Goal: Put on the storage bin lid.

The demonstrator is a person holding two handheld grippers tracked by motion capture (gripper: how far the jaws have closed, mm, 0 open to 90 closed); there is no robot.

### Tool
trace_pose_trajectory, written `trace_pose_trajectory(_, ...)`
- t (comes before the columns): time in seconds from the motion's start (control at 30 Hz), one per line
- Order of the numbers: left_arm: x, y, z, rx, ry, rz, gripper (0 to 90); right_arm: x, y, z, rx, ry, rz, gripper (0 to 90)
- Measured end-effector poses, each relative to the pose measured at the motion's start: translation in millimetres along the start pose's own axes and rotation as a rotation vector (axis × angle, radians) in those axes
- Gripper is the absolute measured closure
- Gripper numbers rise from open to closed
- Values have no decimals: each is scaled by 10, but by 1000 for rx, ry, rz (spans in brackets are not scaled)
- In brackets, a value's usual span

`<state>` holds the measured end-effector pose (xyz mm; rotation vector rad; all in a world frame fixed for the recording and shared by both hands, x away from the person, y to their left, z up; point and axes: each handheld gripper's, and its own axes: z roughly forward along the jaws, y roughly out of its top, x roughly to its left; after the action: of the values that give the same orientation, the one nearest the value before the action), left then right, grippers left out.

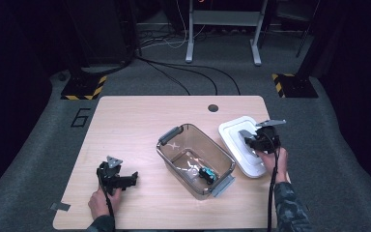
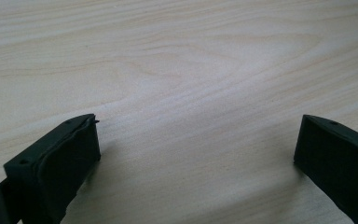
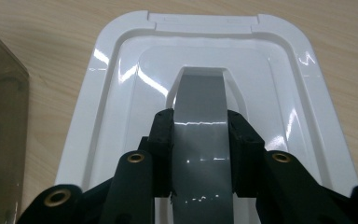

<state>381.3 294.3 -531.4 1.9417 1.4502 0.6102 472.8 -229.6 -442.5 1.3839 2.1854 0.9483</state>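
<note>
Pale wood table [image 1: 140,125] carries our work: right claw [image 3: 199,140] pinching the grey handle [image 3: 200,98] of the white lid [image 1: 236,128], right of centre; left claw [image 2: 196,154] spread, idle. Handle could slip; lid might clip the clear bin [image 1: 174,137].

The left hand-held gripper [image 1: 134,178] is built of matt black parts, and a grey three-cornered plate [image 1: 114,161] is carried on its top. In the left gripper view, two blocky black jaws with flat inner faces are seen, each marked by a small hole near its upper edge. The right hand-held gripper [image 3: 199,154] is formed of black links, into which brass-coloured round fittings are set. A grey plate [image 1: 270,123] is borne on it too. A black cable [image 1: 272,193] is trailed from it along a dark, camouflage-patterned sleeve [image 1: 290,208].
</note>
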Motion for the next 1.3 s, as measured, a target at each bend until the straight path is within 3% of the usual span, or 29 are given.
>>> trace_pose_trajectory(0.13,0,0,0,0,0,0,0,13,48,-15,1,2,4,668)
trace_pose_trajectory(0.33,0,0,0,0,0,0,0,15,127,-72,0,14,-39,668)
trace_pose_trajectory(0.37,1,0,0,0,0,0,0,33,141,-84,3,14,-18,668)
trace_pose_trajectory(0.4,1,0,0,0,0,0,0,22,147,-91,-1,15,-35,668)
trace_pose_trajectory(0.43,1,0,0,0,0,0,0,36,162,-101,-6,14,-18,668)
trace_pose_trajectory(0.5,0,0,0,0,0,0,0,15,181,-124,-16,17,-47,668)
trace_pose_trajectory(0.53,0,0,0,0,0,0,0,29,192,-138,-19,16,-29,668)
trace_pose_trajectory(0.6,1,0,1,0,0,0,0,16,208,-157,-23,23,-46,668)
trace_pose_trajectory(0.63,0,0,1,0,0,0,0,28,225,-175,-21,23,-30,668)
trace_pose_trajectory(0.67,0,0,1,-1,0,-1,0,13,236,-187,-25,23,-51,668)
trace_pose_trajectory(0.73,0,0,1,0,0,0,0,15,261,-218,-26,25,-37,668)
trace_pose_trajectory(1.3,1,1,1,0,0,1,0,28,481,-415,-42,20,-100,668)
